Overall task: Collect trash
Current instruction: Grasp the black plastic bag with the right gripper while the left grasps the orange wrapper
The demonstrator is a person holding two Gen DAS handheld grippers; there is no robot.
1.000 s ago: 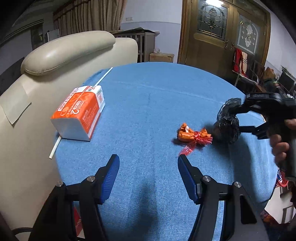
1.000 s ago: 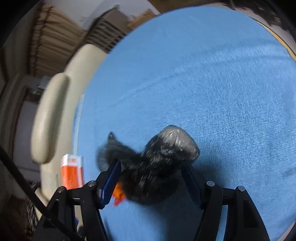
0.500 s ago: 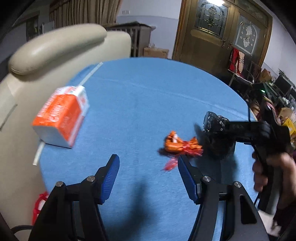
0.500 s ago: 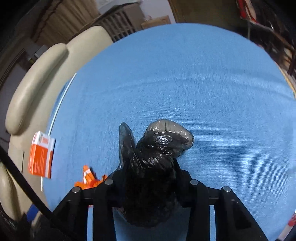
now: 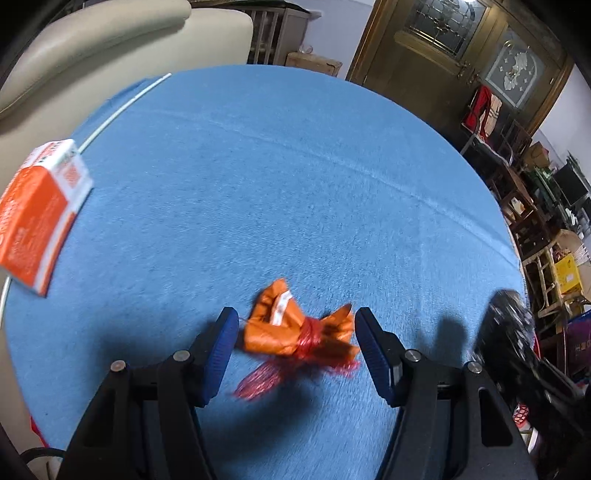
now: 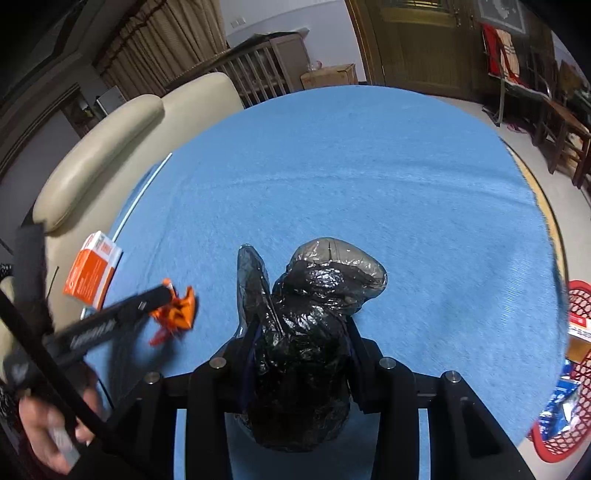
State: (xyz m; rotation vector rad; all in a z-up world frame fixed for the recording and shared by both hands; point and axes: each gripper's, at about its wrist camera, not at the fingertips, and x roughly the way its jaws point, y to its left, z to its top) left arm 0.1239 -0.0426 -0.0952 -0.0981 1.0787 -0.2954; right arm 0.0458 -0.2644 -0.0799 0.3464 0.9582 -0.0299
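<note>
A crumpled black plastic bag (image 6: 310,332) is clamped between the jaws of the right gripper (image 6: 301,354) above the blue table (image 6: 369,184). To its left, an orange wrapper (image 5: 295,328) lies on the cloth between the spread jaws of the left gripper (image 5: 295,343) — untouched by the pads. Farther left, an orange carton (image 5: 37,218) lies near the table's edge — beside a cream chair (image 5: 110,33).

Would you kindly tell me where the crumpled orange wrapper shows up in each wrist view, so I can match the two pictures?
Left wrist view: the orange wrapper lies low in the middle, on the blue tablecloth, between the left gripper's open fingers.
Right wrist view: it sits at lower left, partly behind the left gripper's finger.
Shared landmark: the orange and white carton, near the table's left edge in both.
</note>
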